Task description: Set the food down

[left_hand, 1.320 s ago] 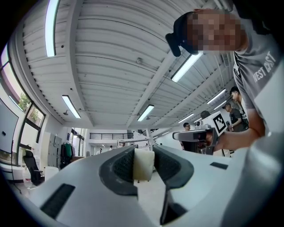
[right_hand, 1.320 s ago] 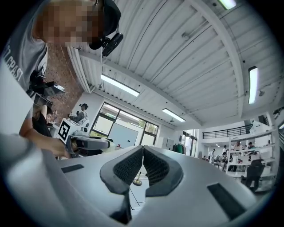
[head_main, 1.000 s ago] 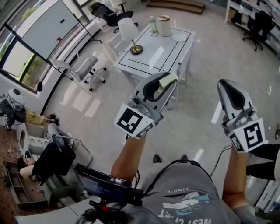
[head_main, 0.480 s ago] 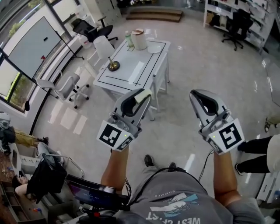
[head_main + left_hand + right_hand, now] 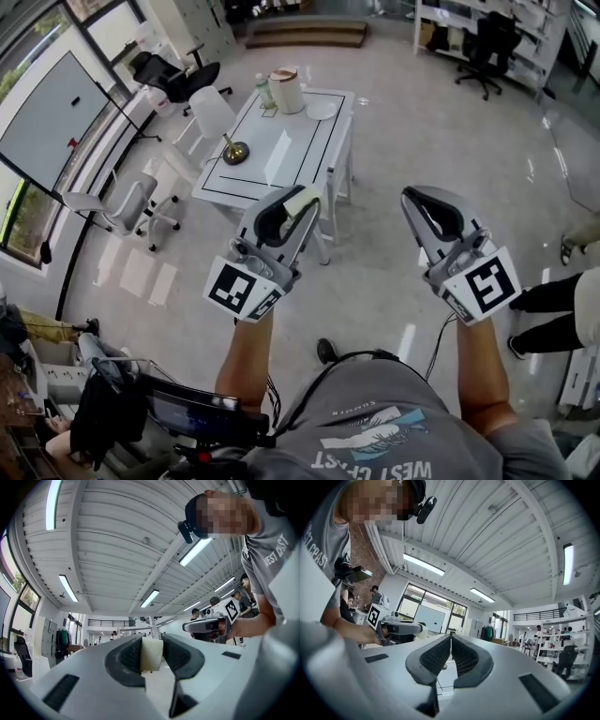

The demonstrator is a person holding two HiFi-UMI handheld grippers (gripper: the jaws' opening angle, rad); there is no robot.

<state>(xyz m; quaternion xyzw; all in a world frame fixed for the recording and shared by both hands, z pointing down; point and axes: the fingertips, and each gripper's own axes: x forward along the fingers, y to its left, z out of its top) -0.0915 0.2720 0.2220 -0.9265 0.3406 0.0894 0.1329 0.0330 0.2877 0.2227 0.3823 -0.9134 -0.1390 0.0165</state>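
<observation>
Holding the pale food block (image 5: 151,653) pinched in the left gripper (image 5: 302,204), keep it level until over the far table (image 5: 300,122); right gripper (image 5: 450,652) pressed together, empty.

Looked like smooth matt grey plastic on the left gripper (image 5: 151,655) and right gripper (image 5: 450,656) shells. Had dark rubbery pads (image 5: 436,657) inside, rough with a dimpled mesh texture. Seemed pale, matt and kinda soft-looking for the food (image 5: 304,198). Shone hard across the floor (image 5: 394,281) mid-frame, polished and glossy with glare streaks. Came across as smooth white, slightly shiny, on the table (image 5: 281,141) up top. Read as plain grey knit cloth on the t-shirt (image 5: 375,422) at the bottom. Showed ribbed, white-painted sheeting, probably metal, on the ceiling (image 5: 108,550).
</observation>
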